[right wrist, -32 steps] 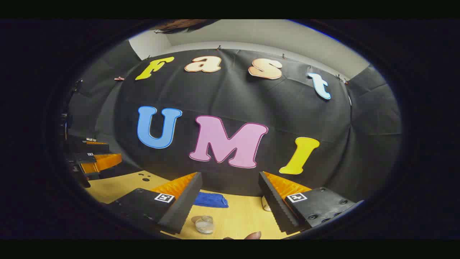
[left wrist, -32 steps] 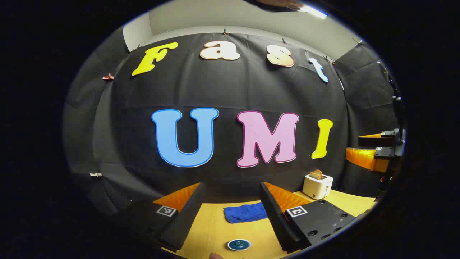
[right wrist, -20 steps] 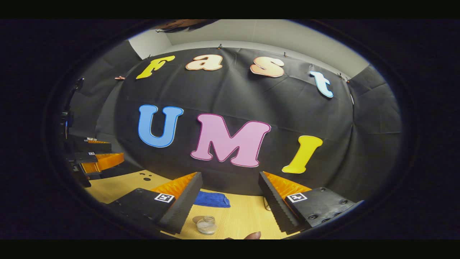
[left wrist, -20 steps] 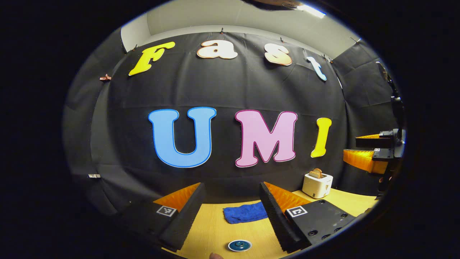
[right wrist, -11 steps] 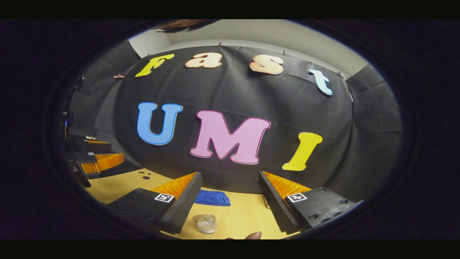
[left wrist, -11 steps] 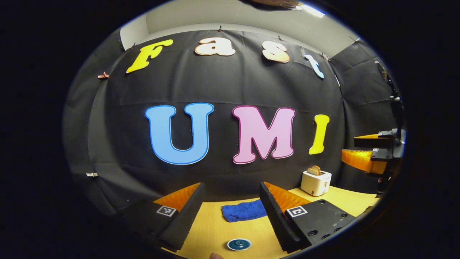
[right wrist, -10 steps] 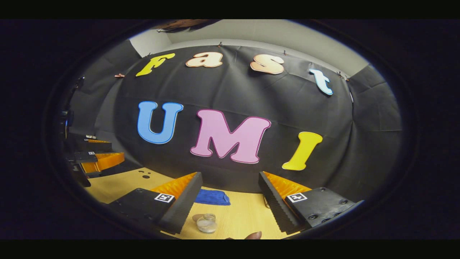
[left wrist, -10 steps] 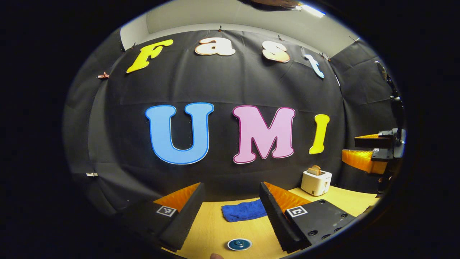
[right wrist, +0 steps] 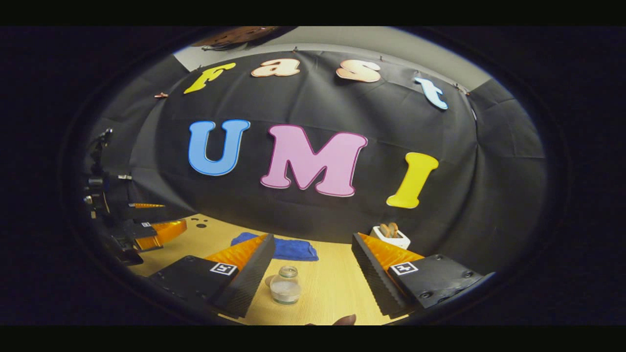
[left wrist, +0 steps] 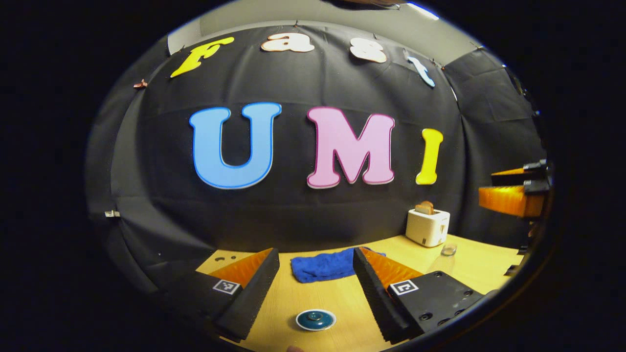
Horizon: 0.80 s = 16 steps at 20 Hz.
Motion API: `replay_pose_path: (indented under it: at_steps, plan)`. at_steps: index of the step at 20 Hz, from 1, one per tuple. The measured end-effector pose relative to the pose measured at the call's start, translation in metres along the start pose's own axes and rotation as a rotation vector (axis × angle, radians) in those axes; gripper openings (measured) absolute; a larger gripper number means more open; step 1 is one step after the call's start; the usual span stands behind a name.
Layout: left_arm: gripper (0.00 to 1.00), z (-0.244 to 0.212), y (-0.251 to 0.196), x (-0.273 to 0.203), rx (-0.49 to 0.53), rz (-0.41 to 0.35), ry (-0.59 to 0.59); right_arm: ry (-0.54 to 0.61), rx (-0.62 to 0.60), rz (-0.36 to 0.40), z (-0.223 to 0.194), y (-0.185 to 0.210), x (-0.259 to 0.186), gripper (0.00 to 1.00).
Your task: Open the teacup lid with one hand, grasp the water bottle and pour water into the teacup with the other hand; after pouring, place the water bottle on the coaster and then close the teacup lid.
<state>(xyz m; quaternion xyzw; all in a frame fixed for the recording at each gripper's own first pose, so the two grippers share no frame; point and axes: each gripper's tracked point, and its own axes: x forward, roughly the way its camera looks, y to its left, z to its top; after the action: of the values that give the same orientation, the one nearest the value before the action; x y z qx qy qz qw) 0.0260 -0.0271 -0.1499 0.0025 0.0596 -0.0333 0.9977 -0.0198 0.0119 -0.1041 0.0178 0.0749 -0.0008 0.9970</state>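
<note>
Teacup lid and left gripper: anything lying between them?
No. In the left gripper view, bare table separates the open left gripper from the teacup lid.

The surface (left wrist: pixel 337 300) looks like pale wood, smooth and matt. On it the teacup lid (left wrist: pixel 316 319) is glossy glazed ceramic; behind it lies a soft, nappy cloth (left wrist: pixel 320 264). The water bottle (right wrist: pixel 285 285) is clear glass. The toaster (left wrist: pixel 427 226) looks like smooth plastic.
</note>
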Motion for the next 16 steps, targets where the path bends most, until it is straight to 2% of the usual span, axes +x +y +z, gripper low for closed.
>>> replay_pose_path:
  at_steps: [7,10,16]
  plan:
    - [0.90,-0.101,-0.002,0.029,0.020,-0.013,0.112,0.059,-0.004,0.007,-0.035,-0.001,0.004,0.98]
    - [0.88,-0.127,-0.003,0.035,0.040,-0.014,0.139,0.092,-0.009,0.007,-0.051,-0.001,0.007,0.98]
    - [0.76,-0.156,-0.003,0.042,0.039,-0.020,0.185,0.155,-0.009,0.016,-0.079,0.001,0.010,0.96]
